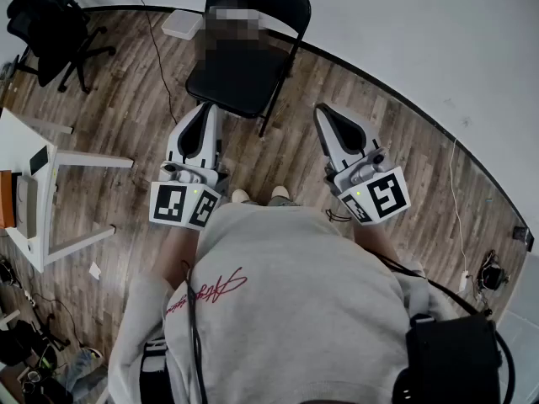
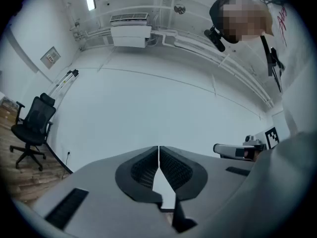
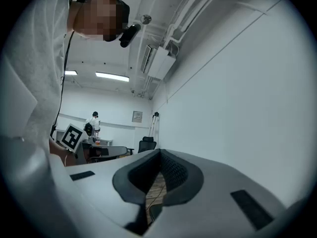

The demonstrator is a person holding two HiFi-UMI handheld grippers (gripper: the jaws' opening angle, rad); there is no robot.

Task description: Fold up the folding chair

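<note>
A black folding chair [image 1: 248, 53] stands unfolded on the wood floor against the white wall, straight ahead in the head view. My left gripper [image 1: 205, 112] hangs just short of the seat's near left corner, jaws shut and empty. To the right of the chair, my right gripper [image 1: 324, 112] is also shut with nothing between its jaws. In the left gripper view the left gripper [image 2: 158, 150] points at bare white wall; the chair is out of its sight. The right gripper [image 3: 159, 155] faces along the wall, its tips together.
A white table [image 1: 46, 171] stands at the left. A black office chair [image 1: 50, 28] sits in the far left corner, also the office chair [image 2: 32, 128]. A cable [image 1: 156, 49] runs from the wall across the floor. A person [image 3: 93, 123] stands far off.
</note>
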